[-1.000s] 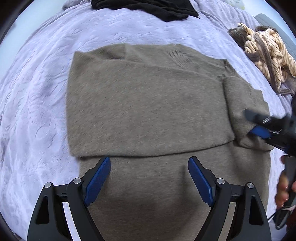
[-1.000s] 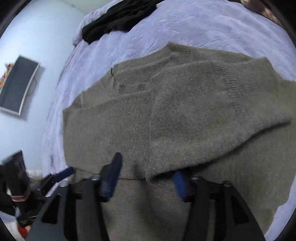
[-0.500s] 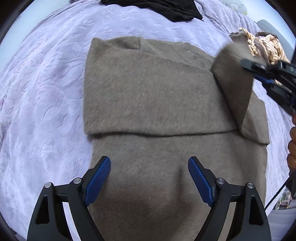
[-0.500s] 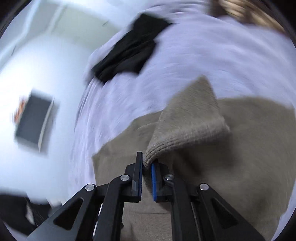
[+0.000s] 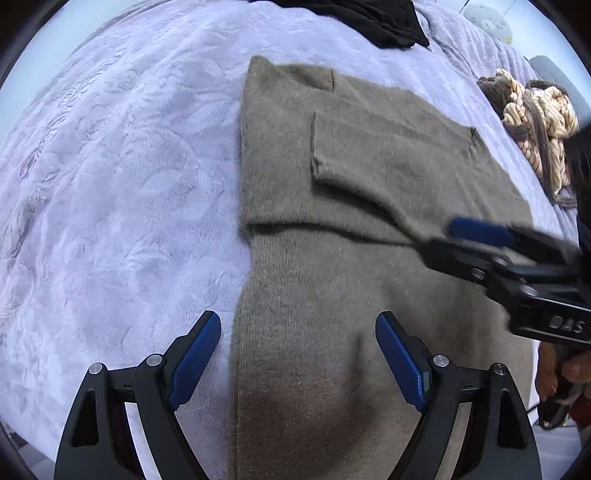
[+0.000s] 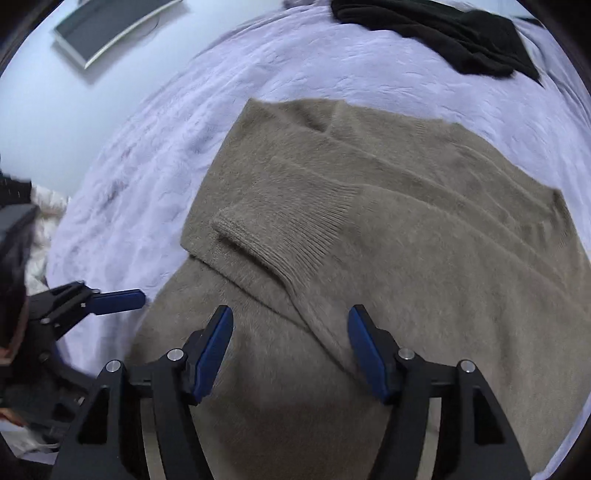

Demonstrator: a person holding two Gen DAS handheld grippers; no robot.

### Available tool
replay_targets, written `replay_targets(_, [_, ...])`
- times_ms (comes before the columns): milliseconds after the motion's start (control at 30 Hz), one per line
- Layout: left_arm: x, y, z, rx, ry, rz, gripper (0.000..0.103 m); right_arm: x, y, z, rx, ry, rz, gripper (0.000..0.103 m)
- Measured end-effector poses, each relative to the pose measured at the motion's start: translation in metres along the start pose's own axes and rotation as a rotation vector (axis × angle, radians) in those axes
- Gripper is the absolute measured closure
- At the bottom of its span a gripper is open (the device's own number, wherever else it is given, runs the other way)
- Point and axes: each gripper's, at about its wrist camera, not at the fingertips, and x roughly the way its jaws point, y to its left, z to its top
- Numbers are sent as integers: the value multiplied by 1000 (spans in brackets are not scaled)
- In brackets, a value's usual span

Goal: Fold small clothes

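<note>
A taupe knit sweater (image 5: 351,280) lies flat on the lavender bedspread (image 5: 129,184), its sleeves folded across the chest. The ribbed cuff (image 6: 280,236) of the top sleeve rests loose on the body. My right gripper (image 6: 291,314) hovers just behind that cuff with its jaws opening; the sleeve runs beneath them and the pads do not press on it. From the left wrist view the right gripper (image 5: 476,236) reaches in from the right. My left gripper (image 5: 298,321) stands open over the sweater's lower left edge, holding nothing, and appears in the right wrist view as the left gripper (image 6: 122,299).
A black garment (image 6: 461,37) lies at the far side of the bed. A cream and brown chunky knit (image 5: 535,122) sits at the right. A dark framed panel (image 6: 107,26) hangs on the pale wall. A person's hand (image 5: 561,369) holds the right gripper.
My right gripper shut on the sleeve cuff, carried it leftward across the sweater and let it go. The left gripper drifted toward the sweater's left edge, still open.
</note>
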Motion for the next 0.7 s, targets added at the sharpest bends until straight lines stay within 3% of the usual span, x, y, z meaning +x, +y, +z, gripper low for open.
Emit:
replay_targets(100, [-13, -4, 11, 14, -49, -27, 16, -31, -35, -29, 191, -41, 33, 34])
replay_targets(233, [-17, -21, 39, 54, -117, -38, 16, -73, -120, -96, 640, -148, 54, 34])
replay_targets(367, [5, -42, 70, 71, -114, -28, 16, -104, -186, -162, 985, -253, 56, 34])
replay_targets(467, [28, -61, 89, 96, -90, 21, 16, -107, -217, -187, 1122, -307, 98, 35])
replay_targets(500, [35, -63, 91, 109, -78, 48, 16, -108, -226, -191, 1151, -330, 115, 42])
replay_targets(533, [43, -68, 92, 123, -60, 79, 16, -105, -235, -193, 1189, -358, 144, 67])
replay_targets(600, [47, -69, 88, 148, -49, 110, 16, -95, -247, -192, 1256, -375, 205, 96])
replay_targets(700, [47, -67, 78, 192, -47, 127, 16, -102, -247, -179, 1201, -408, 210, 96])
